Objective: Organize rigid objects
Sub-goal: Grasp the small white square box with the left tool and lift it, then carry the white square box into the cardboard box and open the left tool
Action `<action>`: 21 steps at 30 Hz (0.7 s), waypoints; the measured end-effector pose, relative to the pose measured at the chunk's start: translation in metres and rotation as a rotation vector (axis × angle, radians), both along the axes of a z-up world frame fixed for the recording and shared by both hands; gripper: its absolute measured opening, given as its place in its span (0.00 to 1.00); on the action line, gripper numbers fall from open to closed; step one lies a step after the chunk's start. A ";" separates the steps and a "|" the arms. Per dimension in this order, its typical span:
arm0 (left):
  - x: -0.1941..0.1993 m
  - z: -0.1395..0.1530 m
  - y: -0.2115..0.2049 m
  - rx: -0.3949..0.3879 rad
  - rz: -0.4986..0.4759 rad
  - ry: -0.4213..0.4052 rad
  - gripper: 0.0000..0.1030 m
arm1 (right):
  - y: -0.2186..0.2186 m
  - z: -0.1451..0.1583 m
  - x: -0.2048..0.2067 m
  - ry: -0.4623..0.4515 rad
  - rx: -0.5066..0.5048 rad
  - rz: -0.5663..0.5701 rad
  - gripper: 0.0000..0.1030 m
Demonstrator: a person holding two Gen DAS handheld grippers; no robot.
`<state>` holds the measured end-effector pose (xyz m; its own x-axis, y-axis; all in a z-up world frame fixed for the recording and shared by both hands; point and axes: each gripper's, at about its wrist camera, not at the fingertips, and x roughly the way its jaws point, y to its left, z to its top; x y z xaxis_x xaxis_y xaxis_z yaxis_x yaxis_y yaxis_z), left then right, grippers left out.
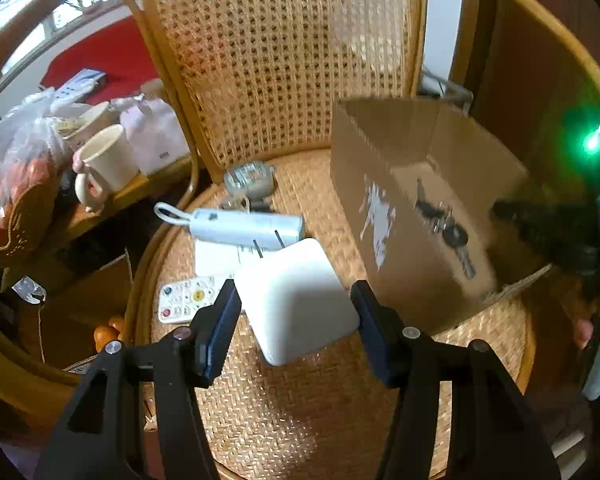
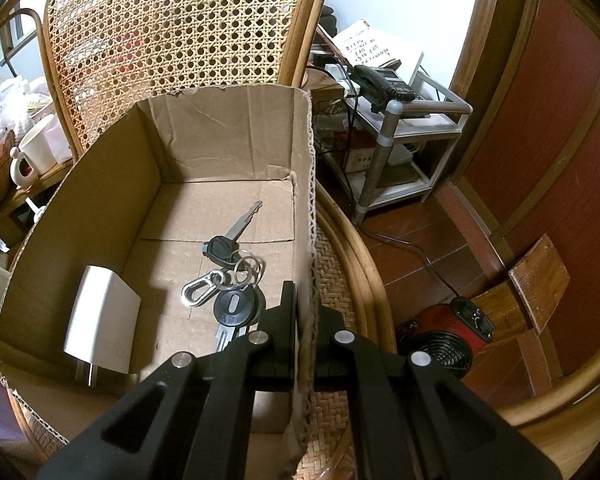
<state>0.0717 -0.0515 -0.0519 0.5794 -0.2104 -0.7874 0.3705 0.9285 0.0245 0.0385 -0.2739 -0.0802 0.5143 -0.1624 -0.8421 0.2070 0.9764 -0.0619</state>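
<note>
1. A white power adapter (image 1: pixel 296 300) is held between the jaws of the left gripper (image 1: pixel 296 300), clamped at its two sides, its two metal prongs pointing away from the camera; it is seen above the woven seat of a rattan chair (image 1: pixel 284 52).
2. The right gripper (image 2: pixel 306 316) is shut on the right wall of an open cardboard box (image 2: pixel 228 136), with one jaw inside the box and one outside.
3. Inside the box, a bunch of keys (image 2: pixel 230 280) with a silver carabiner is seen lying on the bottom, and a second white charger (image 2: pixel 104 320) is seen beside the left wall, apart from the keys.
4. On the seat, left of the box, a white power bank with a loop (image 1: pixel 240 224), a white remote control (image 1: pixel 188 298) and a small glass ashtray (image 1: pixel 250 178) are left lying; the remote is partly hidden by the left jaw.
5. A cream mug (image 1: pixel 108 164) is seen on a side tabletop (image 1: pixel 148 184) left of the chair.
</note>
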 end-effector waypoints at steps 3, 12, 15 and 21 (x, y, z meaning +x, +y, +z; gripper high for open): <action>-0.010 0.011 -0.002 0.020 0.006 -0.071 0.54 | 0.000 0.000 0.000 0.000 0.001 -0.001 0.06; -0.022 0.039 0.000 -0.109 0.038 -0.154 0.54 | 0.000 0.000 0.000 0.000 0.000 0.000 0.06; -0.021 0.047 0.000 -0.154 0.056 -0.169 0.54 | 0.000 0.000 -0.001 -0.001 0.000 0.000 0.06; -0.024 0.059 -0.009 -0.195 0.071 -0.232 0.54 | 0.000 0.000 -0.001 -0.001 0.000 0.000 0.06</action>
<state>0.0474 -0.0608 0.0069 0.7576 -0.2971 -0.5812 0.3099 0.9474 -0.0803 0.0379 -0.2737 -0.0805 0.5151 -0.1623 -0.8416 0.2076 0.9763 -0.0612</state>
